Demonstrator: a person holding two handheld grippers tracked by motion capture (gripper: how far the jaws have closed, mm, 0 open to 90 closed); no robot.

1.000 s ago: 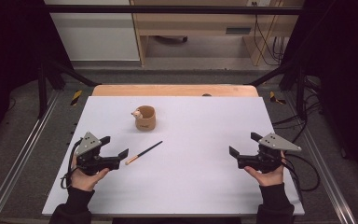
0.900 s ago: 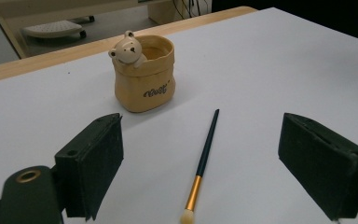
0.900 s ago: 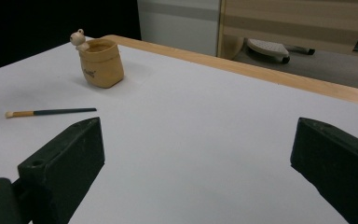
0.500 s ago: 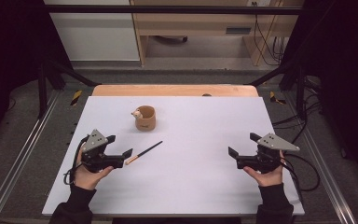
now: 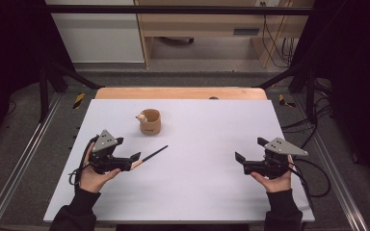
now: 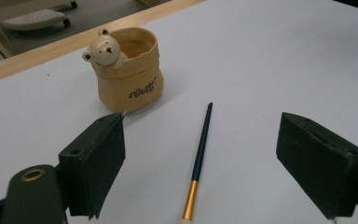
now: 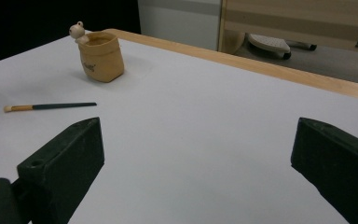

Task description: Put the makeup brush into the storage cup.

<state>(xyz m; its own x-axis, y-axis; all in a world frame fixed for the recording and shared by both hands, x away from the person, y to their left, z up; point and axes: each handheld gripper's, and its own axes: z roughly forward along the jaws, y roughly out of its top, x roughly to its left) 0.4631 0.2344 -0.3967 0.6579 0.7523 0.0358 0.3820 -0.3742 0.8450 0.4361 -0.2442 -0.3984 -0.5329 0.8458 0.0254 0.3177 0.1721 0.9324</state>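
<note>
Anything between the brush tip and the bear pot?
No: bare white table lies between the brush and the bear pot, seen in the left gripper view.

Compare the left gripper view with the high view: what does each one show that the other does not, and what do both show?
The left gripper view alone shows the dark lettering on the bear pot and the brush's gold ferrule. The high view alone shows both hands, the right gripper and the floor cables. Both show the pot, the makeup brush, the open left gripper and the white table.
</note>
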